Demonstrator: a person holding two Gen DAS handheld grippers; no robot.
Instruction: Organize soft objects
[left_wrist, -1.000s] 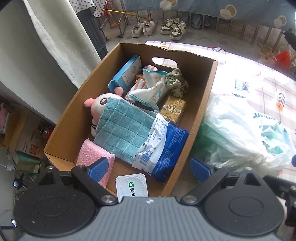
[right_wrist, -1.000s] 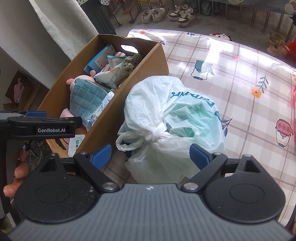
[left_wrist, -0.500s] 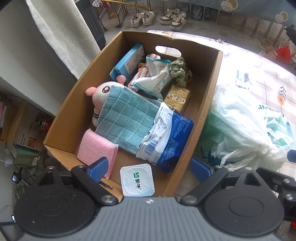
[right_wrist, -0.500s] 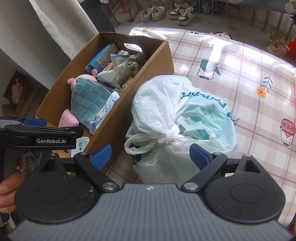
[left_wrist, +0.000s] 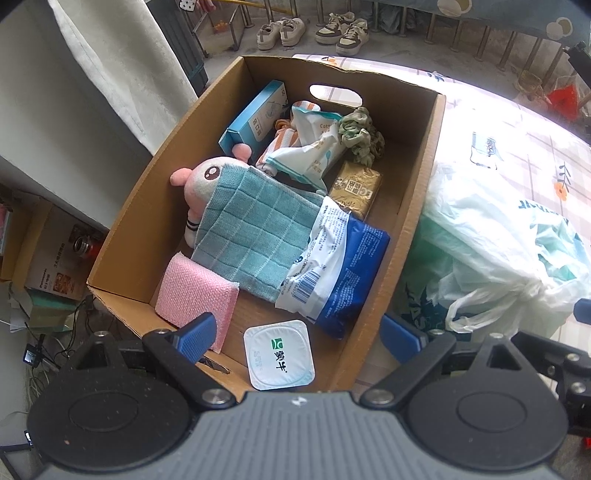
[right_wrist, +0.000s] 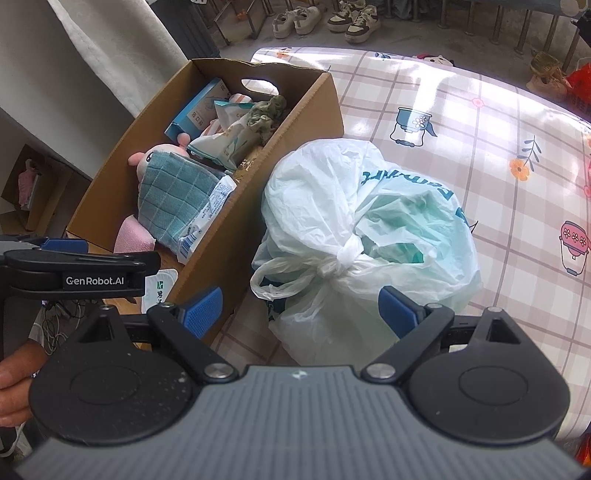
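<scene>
A brown cardboard box (left_wrist: 417, 206) holds soft things: a pink plush toy (left_wrist: 201, 177) under a teal checked cloth (left_wrist: 255, 229), a pink sponge cloth (left_wrist: 195, 295), a blue and white packet (left_wrist: 340, 273), a white wipes pack (left_wrist: 314, 147) and a green scrunchie (left_wrist: 356, 134). My left gripper (left_wrist: 297, 334) is open and empty above the box's near end. My right gripper (right_wrist: 300, 308) is open and empty just above a knotted white plastic bag (right_wrist: 369, 229) beside the box (right_wrist: 236, 236).
A white yoghurt cup (left_wrist: 279, 354), a blue carton (left_wrist: 255, 118) and a gold packet (left_wrist: 356, 188) also lie in the box. The box and bag stand on a checked tablecloth (right_wrist: 498, 122). Shoes (left_wrist: 314, 27) and a curtain (left_wrist: 122, 62) lie beyond.
Both grippers have drawn back toward me and a little higher, so the box and the bag sit farther up in view. Nothing was taken hold of.
</scene>
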